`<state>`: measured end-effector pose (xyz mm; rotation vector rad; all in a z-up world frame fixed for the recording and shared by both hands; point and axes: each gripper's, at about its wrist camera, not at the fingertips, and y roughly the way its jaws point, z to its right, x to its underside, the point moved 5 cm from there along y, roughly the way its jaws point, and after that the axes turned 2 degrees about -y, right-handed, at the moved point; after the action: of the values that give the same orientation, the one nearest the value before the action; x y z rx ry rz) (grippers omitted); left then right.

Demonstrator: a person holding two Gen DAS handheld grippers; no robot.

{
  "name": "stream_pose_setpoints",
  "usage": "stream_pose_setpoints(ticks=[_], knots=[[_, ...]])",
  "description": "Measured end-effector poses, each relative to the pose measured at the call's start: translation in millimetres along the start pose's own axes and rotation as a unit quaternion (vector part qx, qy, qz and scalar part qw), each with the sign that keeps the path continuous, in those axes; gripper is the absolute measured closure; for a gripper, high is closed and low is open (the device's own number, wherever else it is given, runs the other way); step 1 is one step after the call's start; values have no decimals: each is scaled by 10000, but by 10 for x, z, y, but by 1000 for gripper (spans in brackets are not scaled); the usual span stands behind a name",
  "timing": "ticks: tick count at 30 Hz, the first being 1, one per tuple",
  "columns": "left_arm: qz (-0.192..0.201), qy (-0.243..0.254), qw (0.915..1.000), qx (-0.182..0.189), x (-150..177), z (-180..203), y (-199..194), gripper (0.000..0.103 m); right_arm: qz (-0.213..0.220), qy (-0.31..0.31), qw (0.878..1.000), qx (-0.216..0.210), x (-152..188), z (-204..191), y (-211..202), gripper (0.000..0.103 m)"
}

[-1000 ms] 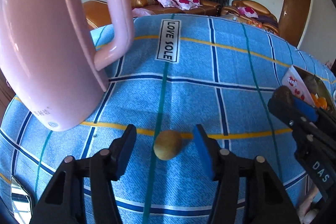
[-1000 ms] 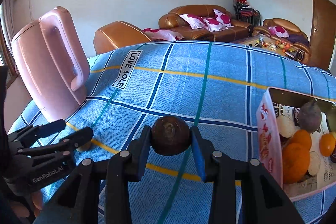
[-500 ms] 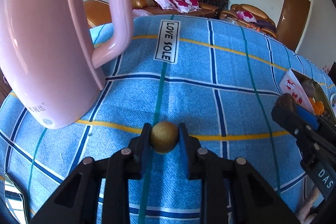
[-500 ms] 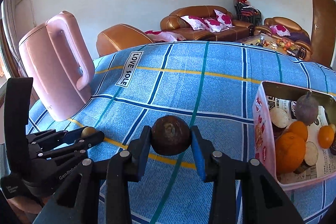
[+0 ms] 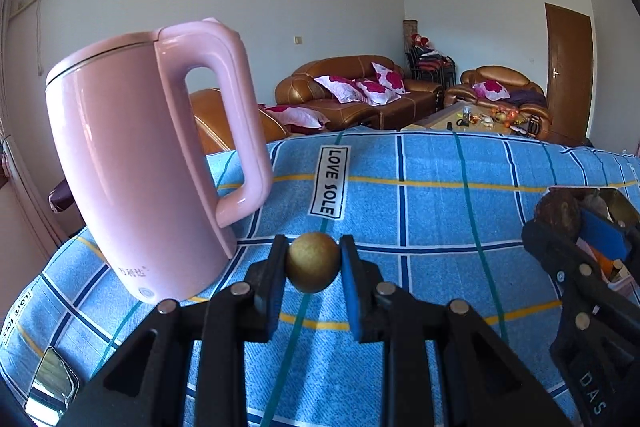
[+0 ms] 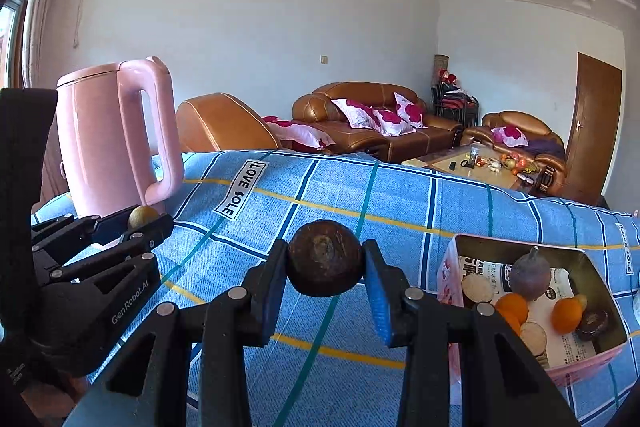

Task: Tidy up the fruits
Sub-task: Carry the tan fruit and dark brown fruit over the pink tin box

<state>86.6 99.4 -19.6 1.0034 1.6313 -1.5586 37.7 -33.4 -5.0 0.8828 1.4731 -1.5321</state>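
I've got both hands loaded, so I'm in the carry step: fruit picked, not yet delivered. My left gripper (image 5: 313, 263) is clamped tight on a small tan fruit (image 5: 312, 262), pads pressing both flanks, and the fruit sits clear of the blue checked cloth (image 5: 432, 211) near the pink kettle (image 5: 136, 171). My right gripper (image 6: 325, 267) is closed round a dark brown fruit (image 6: 325, 263), jaws only partly apart because the fruit fills them, also lifted off the worktop

The pink box (image 6: 600, 359) lies to the right of the right gripper, well apart from the left one, already holding oranges, pale slices and a purplish root. Next I'd judge I need to swing both grippers rightward over its rim, right first since it's nearer, and release low so nothing bounces out

Both fruits look near round, so no real long axis; the dark one shows a stem scar facing my camera
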Motion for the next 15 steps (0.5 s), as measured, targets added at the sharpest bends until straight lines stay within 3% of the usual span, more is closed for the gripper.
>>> stream_pose_setpoints(ticks=[15], knots=[[101, 43, 9998, -184, 40, 85, -85, 76, 39, -25, 10000, 59, 49, 23, -73, 63]])
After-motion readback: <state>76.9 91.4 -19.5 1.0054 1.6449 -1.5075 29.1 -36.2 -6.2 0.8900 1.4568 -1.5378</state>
